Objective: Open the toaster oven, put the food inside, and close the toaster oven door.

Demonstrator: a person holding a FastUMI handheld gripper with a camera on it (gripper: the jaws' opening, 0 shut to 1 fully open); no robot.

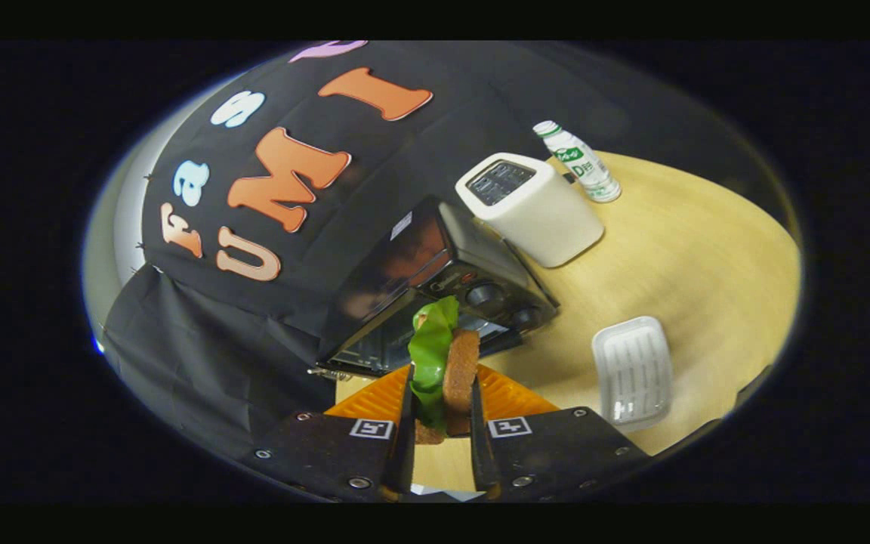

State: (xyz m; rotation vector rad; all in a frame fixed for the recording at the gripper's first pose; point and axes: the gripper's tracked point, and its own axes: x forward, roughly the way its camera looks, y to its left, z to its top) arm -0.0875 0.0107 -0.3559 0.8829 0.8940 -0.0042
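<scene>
1. Sandwich (451,370) — bread slices with green lettuce — is clamped between the two fingers of the tool (441,423), held on edge, lifted above an orange tray (514,393) on the surface (699,257).
2. Toaster oven (435,279) sits just beyond the fingers, door (374,355) looks dropped open toward the tool; the cavity is dark and hard to read.
3. Risk: lettuce sticks out past the bread on top and could snag on the oven's upper edge going in, peeling the layers apart.
4. Risk: grip appears to be on the lower part only; a tilt or a bump could let a slice slide out, falling onto the door or tray.
5. Risk: the open door lies in the approach path; coming in low could knock it or shove the oven back.
6. White toaster (533,208), bottle (578,162) and white dish (631,370) stand well apart to the side, unlikely to interfere.
7. Door closing is not yet done.
</scene>
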